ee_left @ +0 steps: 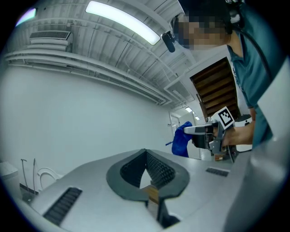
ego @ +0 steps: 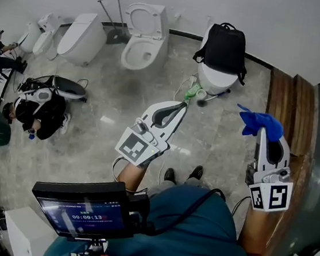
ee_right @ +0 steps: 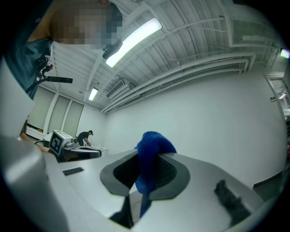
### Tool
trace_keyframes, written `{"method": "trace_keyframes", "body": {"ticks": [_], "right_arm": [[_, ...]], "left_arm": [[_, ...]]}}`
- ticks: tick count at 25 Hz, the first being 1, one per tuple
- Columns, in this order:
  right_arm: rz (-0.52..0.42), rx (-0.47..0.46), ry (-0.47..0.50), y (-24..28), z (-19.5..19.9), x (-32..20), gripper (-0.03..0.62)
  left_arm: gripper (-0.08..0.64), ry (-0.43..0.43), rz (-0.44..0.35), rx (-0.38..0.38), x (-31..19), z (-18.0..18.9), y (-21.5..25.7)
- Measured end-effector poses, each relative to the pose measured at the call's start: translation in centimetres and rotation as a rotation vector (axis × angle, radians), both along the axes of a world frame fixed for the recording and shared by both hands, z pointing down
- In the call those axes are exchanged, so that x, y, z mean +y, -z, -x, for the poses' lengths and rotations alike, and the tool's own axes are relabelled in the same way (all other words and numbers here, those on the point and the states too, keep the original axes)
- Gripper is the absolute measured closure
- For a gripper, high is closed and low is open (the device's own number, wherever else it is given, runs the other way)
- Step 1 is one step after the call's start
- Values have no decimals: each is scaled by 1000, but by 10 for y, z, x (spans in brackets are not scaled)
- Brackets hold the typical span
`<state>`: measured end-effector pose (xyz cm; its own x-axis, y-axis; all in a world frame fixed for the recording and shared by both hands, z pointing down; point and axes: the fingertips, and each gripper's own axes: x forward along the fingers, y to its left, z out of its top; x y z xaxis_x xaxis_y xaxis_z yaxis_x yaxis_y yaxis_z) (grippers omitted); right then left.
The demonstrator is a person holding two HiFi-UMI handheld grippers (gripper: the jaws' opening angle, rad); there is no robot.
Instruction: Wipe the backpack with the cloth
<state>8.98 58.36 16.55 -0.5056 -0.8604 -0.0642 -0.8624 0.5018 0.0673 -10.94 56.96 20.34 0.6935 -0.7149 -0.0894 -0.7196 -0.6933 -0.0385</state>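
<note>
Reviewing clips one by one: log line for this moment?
stage: wipe not begun | left gripper: shut, empty | right gripper: shut on cloth | backpack: on toilet, clear of both grippers

- The left tool (ee_left: 146, 152) points up at a white wall, its dark ribbed jaws meeting at the tips with nothing between them.
- Off to the right, a hand (ee_left: 240, 134) holds the right tool (ee_left: 186, 129) level, with a blue cloth (ee_left: 181, 141) hanging from its tip.
- A long ceiling light (ee_left: 122, 20) glows overhead.
- A toilet (ee_left: 45, 174) shows at lower left.
</note>
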Motion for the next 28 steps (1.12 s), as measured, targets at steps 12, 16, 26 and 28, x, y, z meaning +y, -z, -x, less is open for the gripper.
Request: {"method": "trace_keyframes", "body": {"ticks": [12, 16, 26, 28], "right_arm": [[11, -33, -43, 38, 34, 67, 541], [15, -29, -33, 44, 32, 78, 541], [19, -26, -37, 36, 10, 106, 541], [20, -17, -40, 37, 9, 106, 541]], "left_arm": [[557, -82, -28, 31, 67, 25, 44], [557, -59, -30, 35, 82, 27, 55], [557, -65, -35, 14, 113, 1, 55], [555, -65, -36, 13, 113, 1, 57]]}}
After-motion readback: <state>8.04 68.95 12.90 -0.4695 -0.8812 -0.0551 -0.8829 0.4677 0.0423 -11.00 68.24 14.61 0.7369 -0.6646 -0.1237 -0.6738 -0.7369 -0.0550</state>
